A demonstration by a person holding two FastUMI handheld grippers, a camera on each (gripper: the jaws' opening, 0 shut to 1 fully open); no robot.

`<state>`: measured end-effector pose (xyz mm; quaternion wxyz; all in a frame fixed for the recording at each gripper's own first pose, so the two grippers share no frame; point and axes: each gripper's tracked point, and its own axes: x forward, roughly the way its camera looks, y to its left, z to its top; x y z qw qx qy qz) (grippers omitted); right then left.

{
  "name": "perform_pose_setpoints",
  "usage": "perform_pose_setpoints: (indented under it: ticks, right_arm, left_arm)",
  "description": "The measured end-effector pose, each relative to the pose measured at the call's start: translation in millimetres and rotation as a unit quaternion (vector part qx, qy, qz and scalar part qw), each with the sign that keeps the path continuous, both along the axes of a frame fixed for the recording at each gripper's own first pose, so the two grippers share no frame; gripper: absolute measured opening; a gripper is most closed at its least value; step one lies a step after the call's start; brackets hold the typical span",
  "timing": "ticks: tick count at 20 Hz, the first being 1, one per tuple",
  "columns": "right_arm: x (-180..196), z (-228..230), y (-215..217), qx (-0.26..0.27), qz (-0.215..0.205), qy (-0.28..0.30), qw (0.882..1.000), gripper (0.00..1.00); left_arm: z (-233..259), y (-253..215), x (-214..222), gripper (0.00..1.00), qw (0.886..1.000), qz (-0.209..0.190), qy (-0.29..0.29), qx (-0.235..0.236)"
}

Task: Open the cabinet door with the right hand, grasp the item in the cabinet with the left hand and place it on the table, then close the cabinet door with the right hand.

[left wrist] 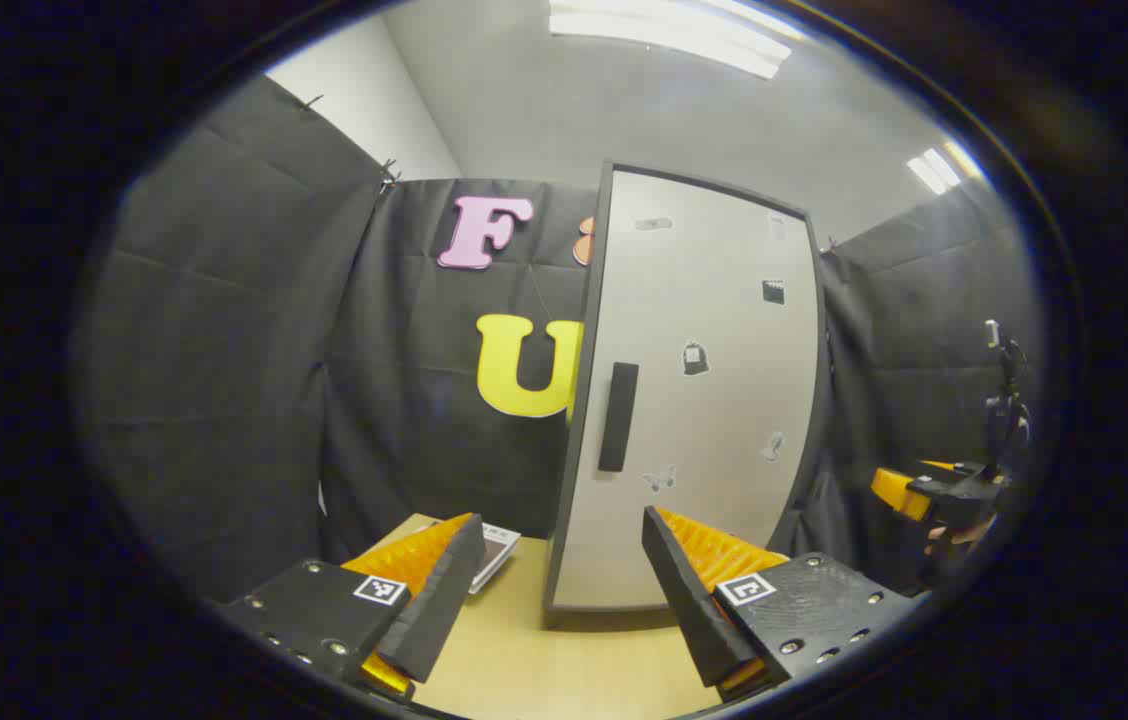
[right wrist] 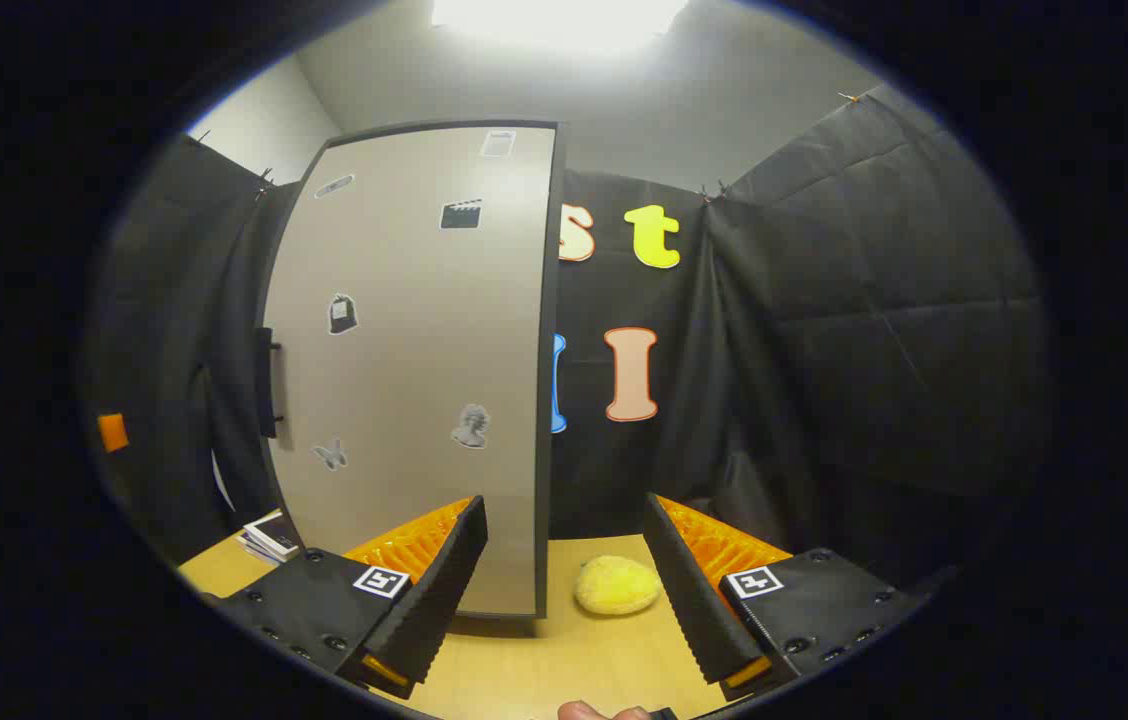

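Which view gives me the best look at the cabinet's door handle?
The left gripper view: the handle faces the camera on the shut door. The right gripper view catches it edge-on at the door's far side.

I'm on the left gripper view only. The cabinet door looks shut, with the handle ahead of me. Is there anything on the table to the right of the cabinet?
Observer: Yes. In the right gripper view, a yellow fuzzy lump lies on the table, just right of the cabinet.
Operator: Is the right gripper holding it?
Observer: No. The right gripper is open, and the lump lies on the table beyond its fingers, untouched.
Operator: Anything else down there?
Observer: A person's fingertip peeks in at the bottom edge.
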<state>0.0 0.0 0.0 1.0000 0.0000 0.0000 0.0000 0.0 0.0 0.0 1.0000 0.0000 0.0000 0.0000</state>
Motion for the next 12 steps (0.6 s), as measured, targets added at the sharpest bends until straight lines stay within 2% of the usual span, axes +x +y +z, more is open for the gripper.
perform_pose_setpoints:
  ticks: [4, 8, 12]
  right_arm:
    - [12, -10, 1, 0.013, 0.025, 0.015, 0.999, 0.97]
    - [21, -8, -3, 0.025, 0.054, 0.015, 0.998, 0.99]
    - [22, -11, 5, 0.045, 0.093, 0.028, 0.994, 0.99]
  left_arm:
    - [9, -2, 1, 0.96, 1.0, 0.001, -0.004, 0.008]
    - [22, -7, 0, 0.95, 0.999, 0.029, -0.025, 0.001]
    - [10, -7, -7, 0.96, 0.998, 0.056, -0.019, 0.013]
